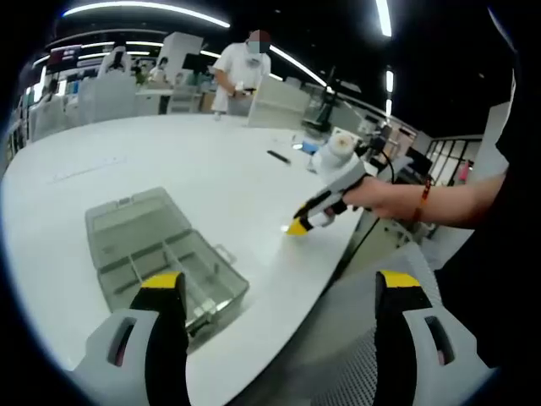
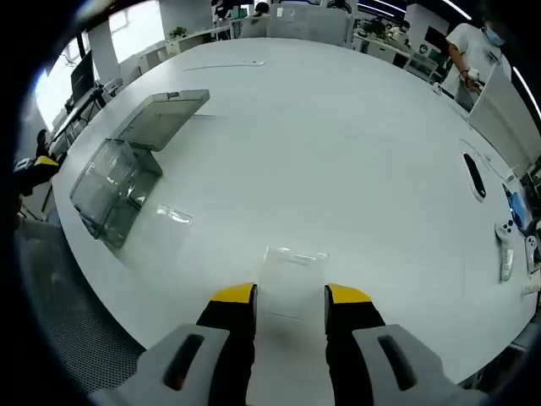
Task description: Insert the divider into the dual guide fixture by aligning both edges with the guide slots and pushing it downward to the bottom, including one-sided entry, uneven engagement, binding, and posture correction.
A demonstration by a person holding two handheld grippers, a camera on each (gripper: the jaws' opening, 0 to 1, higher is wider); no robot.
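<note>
Broad white round desk (image 2: 338, 152) under everything. At ten o'clock in the right gripper view, clear plastic compartment box (image 2: 114, 190) with lid (image 2: 165, 114) thrown open, near the desk edge. Well apart from it, at six o'clock, thin transparent rectangular divider (image 2: 292, 279) lying flat, reaching between the right gripper (image 2: 290, 298) jaws; contact cannot tell. Left gripper (image 1: 279, 283) jaws spread wide, nothing between.

no readable text, labels, brands or numbers anywhere
</note>
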